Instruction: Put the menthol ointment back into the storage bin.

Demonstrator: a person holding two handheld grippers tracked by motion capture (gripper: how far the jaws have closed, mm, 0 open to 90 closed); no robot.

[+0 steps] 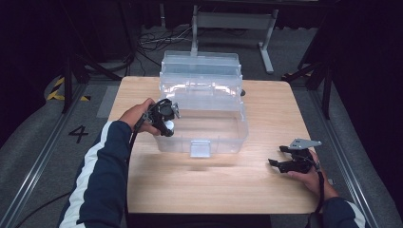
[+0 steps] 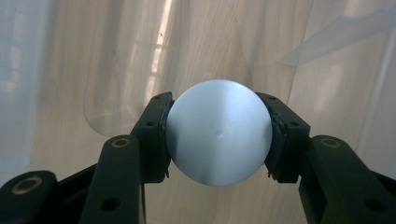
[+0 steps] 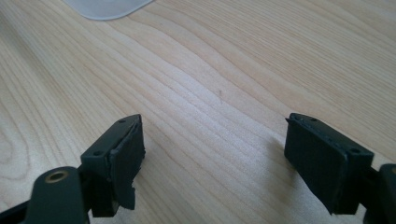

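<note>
Wooden table (image 1: 209,180), grey floor (image 1: 43,137) around

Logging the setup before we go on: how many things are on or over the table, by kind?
Clear plastic box: 1
Pale round ball, gripped in the left tongs: 1
Tongs, counting the open right tongs: 2
Total: 4

Table (image 1: 204,185): one, wooden; clear plastic box (image 1: 223,135): one, lid open; latch (image 1: 200,148) on box front: one; pale round ball (image 2: 219,133): one, between left jaws; grippers: two, left (image 1: 166,124) at box wall, right (image 1: 280,156) on tabletop; hands: two; floor mark "4" (image 1: 78,133): one
</note>
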